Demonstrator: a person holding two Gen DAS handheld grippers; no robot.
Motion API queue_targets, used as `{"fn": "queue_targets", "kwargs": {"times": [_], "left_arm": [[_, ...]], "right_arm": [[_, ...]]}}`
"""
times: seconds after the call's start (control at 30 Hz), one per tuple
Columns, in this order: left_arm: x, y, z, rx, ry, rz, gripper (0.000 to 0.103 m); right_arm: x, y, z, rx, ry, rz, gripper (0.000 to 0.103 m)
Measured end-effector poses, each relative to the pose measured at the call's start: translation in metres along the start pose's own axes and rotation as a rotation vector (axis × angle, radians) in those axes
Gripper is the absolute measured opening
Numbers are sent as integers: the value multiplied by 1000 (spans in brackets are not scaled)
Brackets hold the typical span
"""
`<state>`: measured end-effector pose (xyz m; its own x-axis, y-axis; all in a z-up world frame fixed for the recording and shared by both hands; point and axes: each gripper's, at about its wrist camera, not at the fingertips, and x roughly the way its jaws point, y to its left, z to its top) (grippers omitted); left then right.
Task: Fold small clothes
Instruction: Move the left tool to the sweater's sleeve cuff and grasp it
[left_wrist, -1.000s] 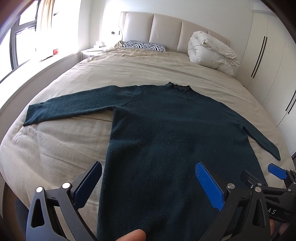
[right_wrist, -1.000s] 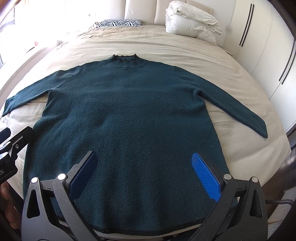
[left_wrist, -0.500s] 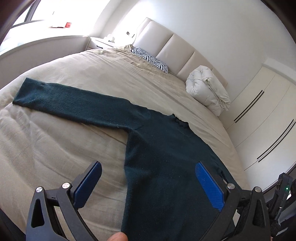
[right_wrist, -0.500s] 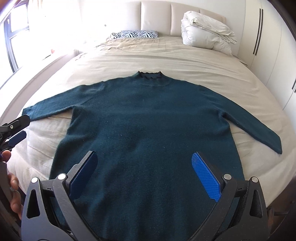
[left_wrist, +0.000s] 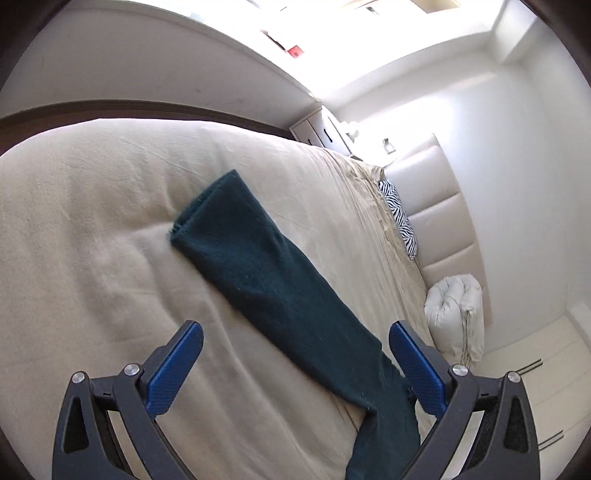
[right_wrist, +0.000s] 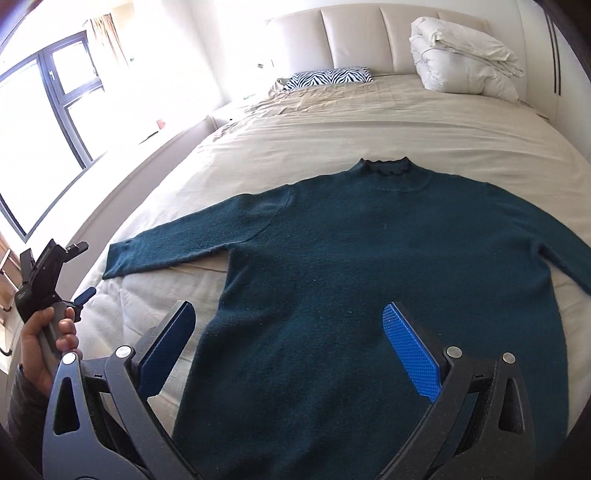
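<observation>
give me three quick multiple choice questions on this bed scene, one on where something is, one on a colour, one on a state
1. Where is the zebra-print pillow?
A. by the headboard
B. on the sweater
C. on the floor

2. What colour is the sweater?
A. red
B. dark teal
C. white

3. How are the left tongs?
A. shut on the sleeve
B. open above the sleeve
C. out of view

Answers:
1. A, it lies at the head of the bed.
2. B, dark teal against beige sheets.
3. B, jaws spread, the sleeve lies flat and ungripped.

Dark teal sweater (right_wrist: 369, 277), beige bedsheet (right_wrist: 369, 122), zebra-striped pillow (right_wrist: 328, 77).
</observation>
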<state>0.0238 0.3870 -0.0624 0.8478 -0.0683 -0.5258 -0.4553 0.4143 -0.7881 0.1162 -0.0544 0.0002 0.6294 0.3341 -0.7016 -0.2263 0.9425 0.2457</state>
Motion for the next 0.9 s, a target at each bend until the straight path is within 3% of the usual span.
{"fn": "queue_targets", "kwargs": {"times": [0.1,0.23,0.4,0.63,0.8,0.9], "left_arm": [[16,19,15,-93,-14,18,101],[36,23,20,-114,-23,43,100],[53,16,22,-143,-65,85,100],[70,3,22,-179,-105,87,97],[85,9,32,-246,-119,68,74],[83,15,38,-283,-148,50,45]], "right_arm": [[15,-3,1,30,10,43,98],[38,-9,-1,24,35,63,79],[53,-21,-3,23,36,117,77],[66,-42,-1,75,26,157,74],[69,-56,-6,94,29,153,70],[69,-65,-6,114,25,148,67]]}}
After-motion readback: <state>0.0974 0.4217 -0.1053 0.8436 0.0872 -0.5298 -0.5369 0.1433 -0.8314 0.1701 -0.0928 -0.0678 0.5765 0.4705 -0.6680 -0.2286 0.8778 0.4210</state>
